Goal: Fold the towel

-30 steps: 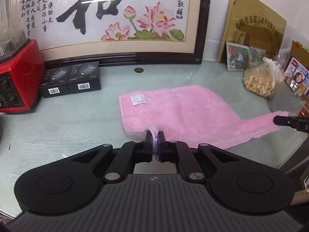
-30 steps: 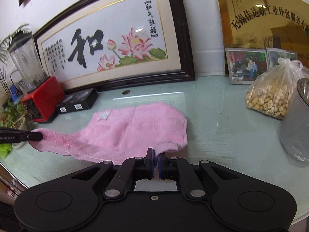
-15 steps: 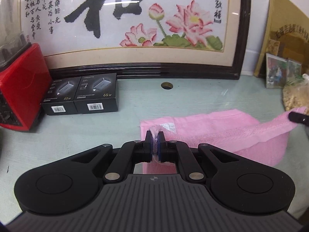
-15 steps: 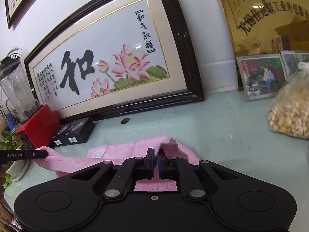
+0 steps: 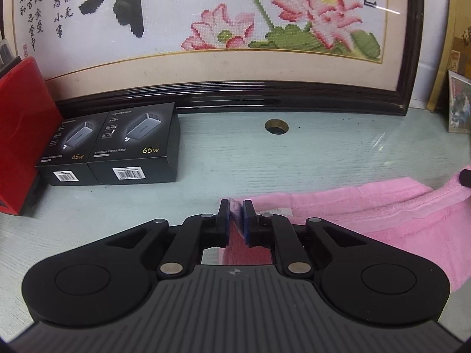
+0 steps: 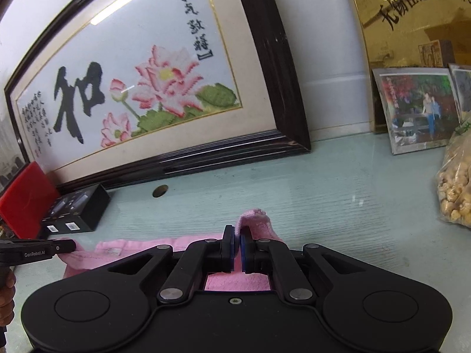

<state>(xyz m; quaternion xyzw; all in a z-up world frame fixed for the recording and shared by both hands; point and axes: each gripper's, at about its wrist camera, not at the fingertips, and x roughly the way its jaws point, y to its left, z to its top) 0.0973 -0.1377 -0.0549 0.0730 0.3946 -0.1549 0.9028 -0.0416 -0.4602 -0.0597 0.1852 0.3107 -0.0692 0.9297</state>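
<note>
A framed picture (image 5: 206, 29) leans at the back of the table (image 5: 323, 153), with the pink towel (image 5: 382, 214) lying doubled on the tabletop before it. Left gripper (image 5: 235, 216) and right gripper (image 6: 237, 242) each have jaws pinching a towel corner.

A lived-in home or small family office. A framed lotus cross-stitch (image 5: 235, 29) leans on the wall at the counter's (image 5: 265, 158) back edge, beside family photos (image 6: 418, 111), a gold plaque (image 6: 412, 14), a red blender base (image 5: 17, 135), boxed chargers (image 5: 117, 147) and a snack bag (image 6: 456, 185).
</note>
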